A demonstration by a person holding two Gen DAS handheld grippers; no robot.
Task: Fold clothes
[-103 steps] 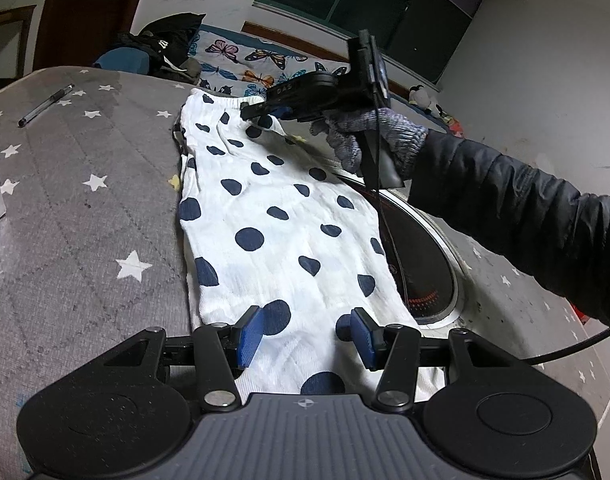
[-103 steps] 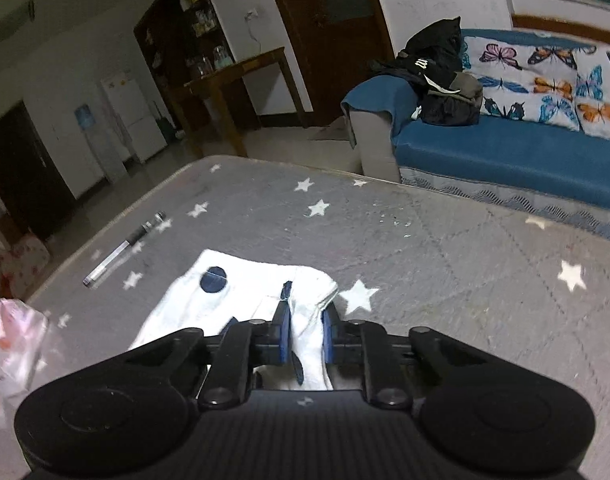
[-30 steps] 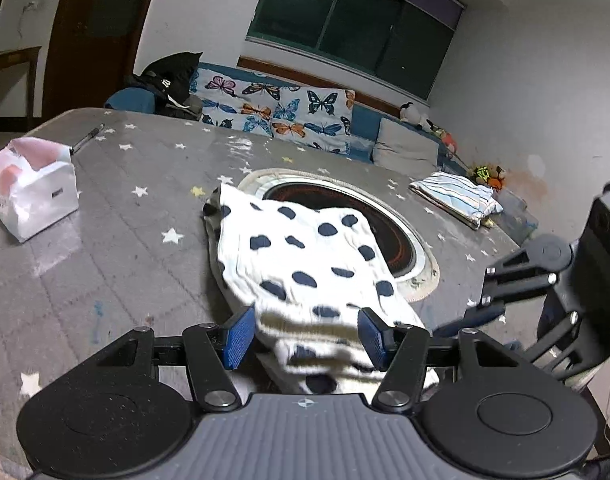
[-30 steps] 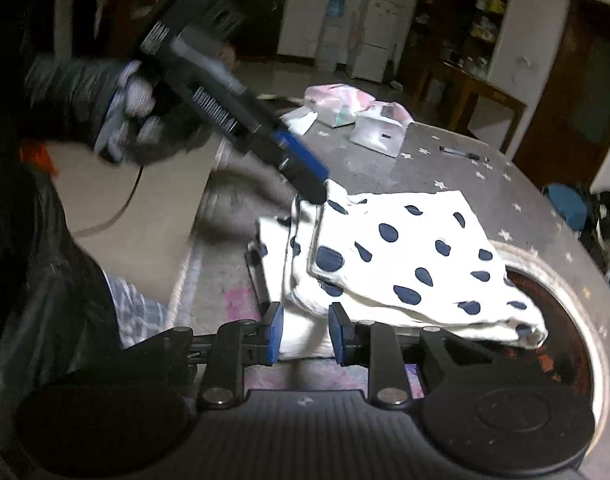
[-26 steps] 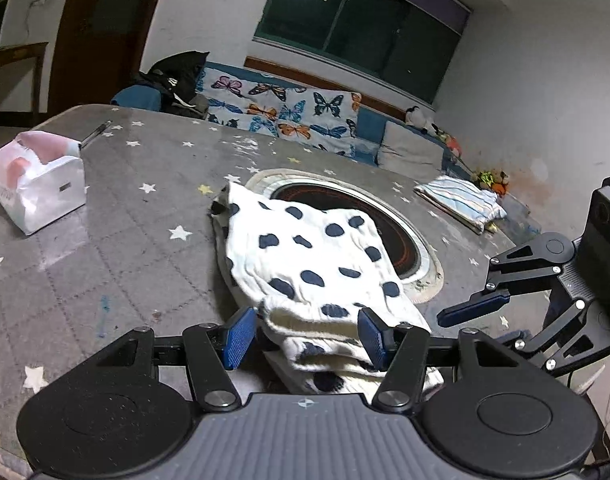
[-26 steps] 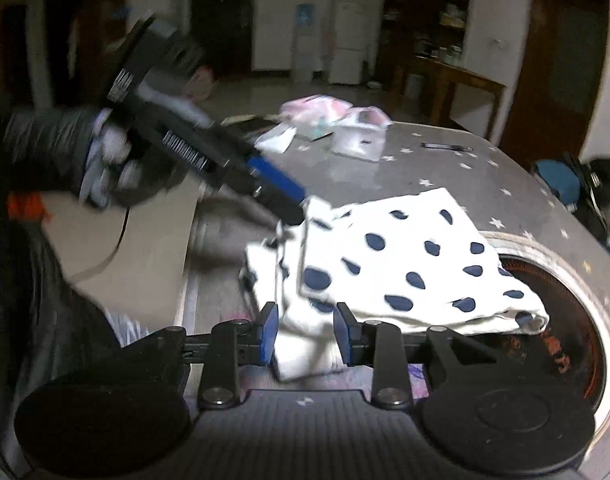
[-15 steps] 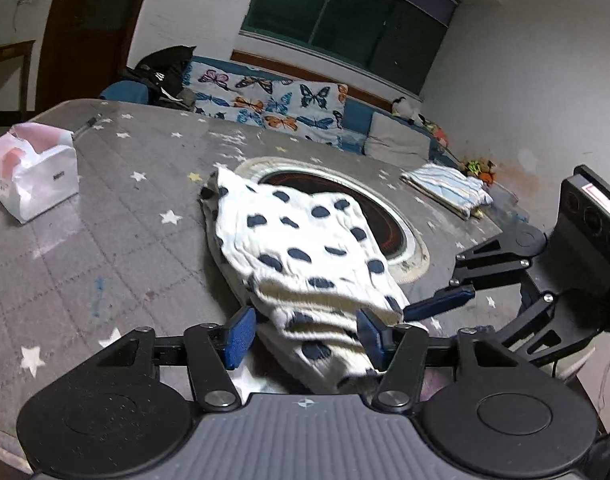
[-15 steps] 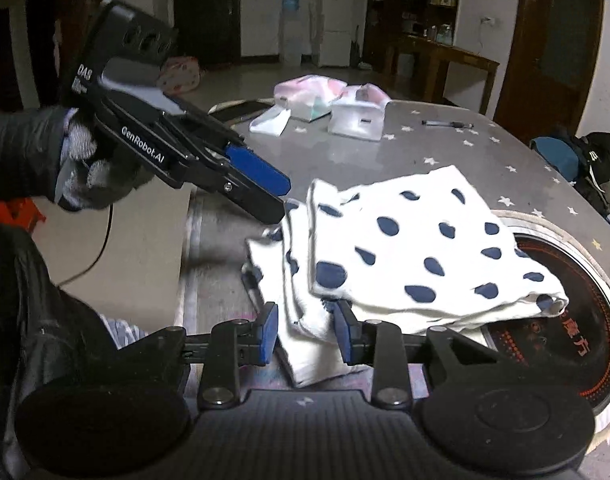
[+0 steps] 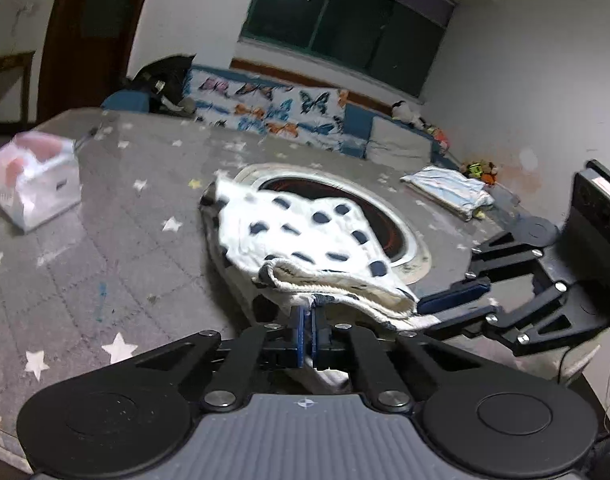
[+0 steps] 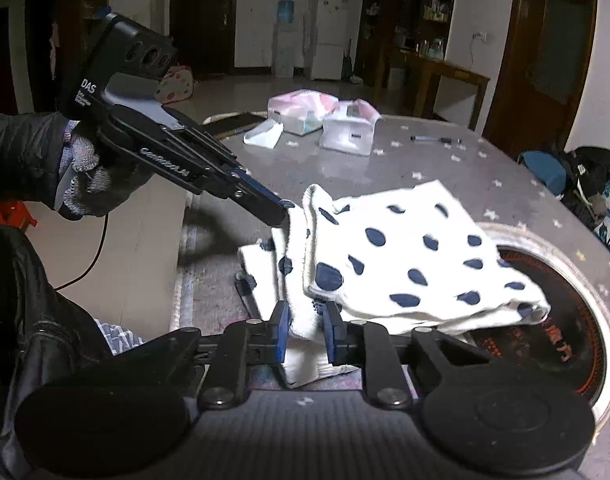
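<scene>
A white garment with dark blue dots (image 9: 305, 236) lies folded in layers on the grey star-patterned table (image 9: 105, 240), partly over a round inset hob (image 9: 389, 224). My left gripper (image 9: 307, 326) is shut on the garment's near edge. In the right wrist view the garment (image 10: 405, 248) lies ahead, and my right gripper (image 10: 305, 334) has its pads closed on a thick fold of the white cloth. The left gripper (image 10: 283, 206) shows there pinching the garment's far corner. The right gripper (image 9: 453, 306) shows in the left wrist view at the garment's right edge.
A white tissue pack (image 9: 37, 180) stands at the table's left. A folded striped cloth (image 9: 449, 190) lies at the far right. A pen (image 10: 435, 139) and more tissue packs (image 10: 347, 126) lie further off. A butterfly-print sofa (image 9: 273, 112) stands behind the table.
My left gripper has closed from wide open onto the garment's edge. My right gripper has settled onto the thick fold. The garment's near layers have bunched and lifted slightly.
</scene>
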